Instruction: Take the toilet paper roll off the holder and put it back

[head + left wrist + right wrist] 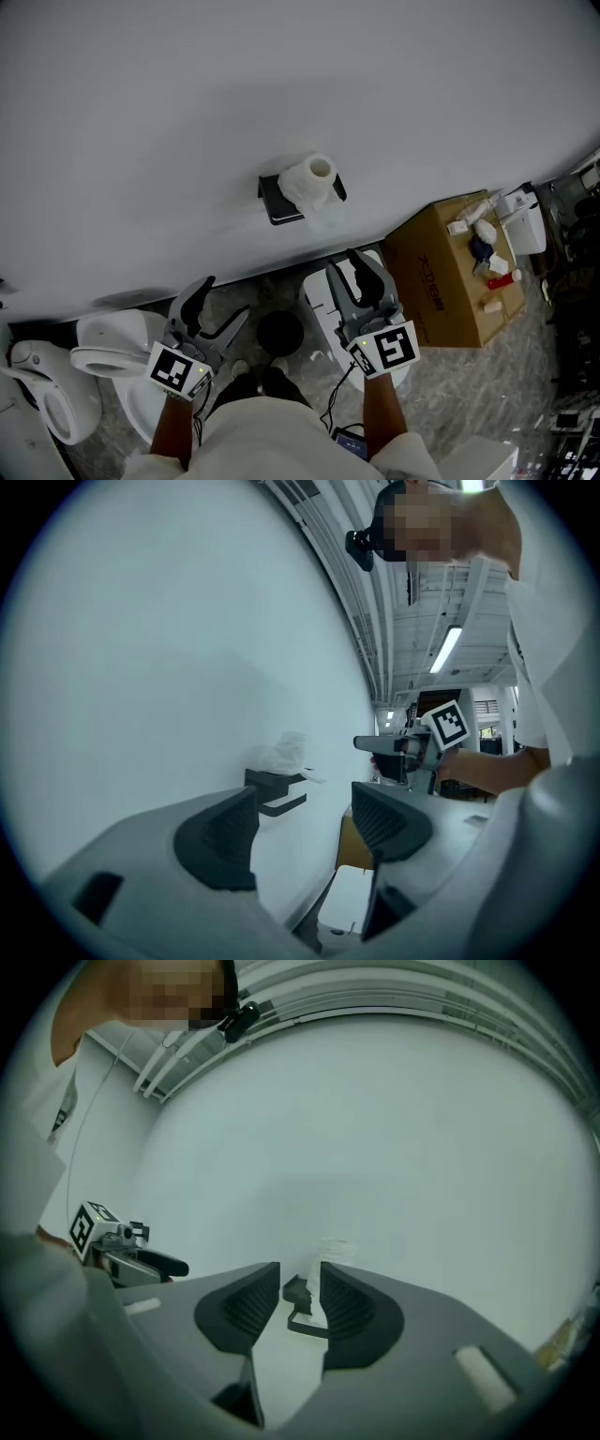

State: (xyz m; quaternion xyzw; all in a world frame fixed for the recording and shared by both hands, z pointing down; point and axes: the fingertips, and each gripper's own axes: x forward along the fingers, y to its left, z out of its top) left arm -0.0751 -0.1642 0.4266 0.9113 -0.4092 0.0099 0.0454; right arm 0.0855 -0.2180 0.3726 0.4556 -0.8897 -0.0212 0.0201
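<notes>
Short of the toilet paper roll [309,183], left claw [227,298] gapes wide, right claw [349,267] narrowly apart, both empty.

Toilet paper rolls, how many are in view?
1. The toilet paper roll sits on the black holder on the wall. Some white bits on the cardboard box are too small to identify.

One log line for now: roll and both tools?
roll: on holder | left tool: open, empty | right tool: narrow gap, empty | both tools: clear of roll
</notes>
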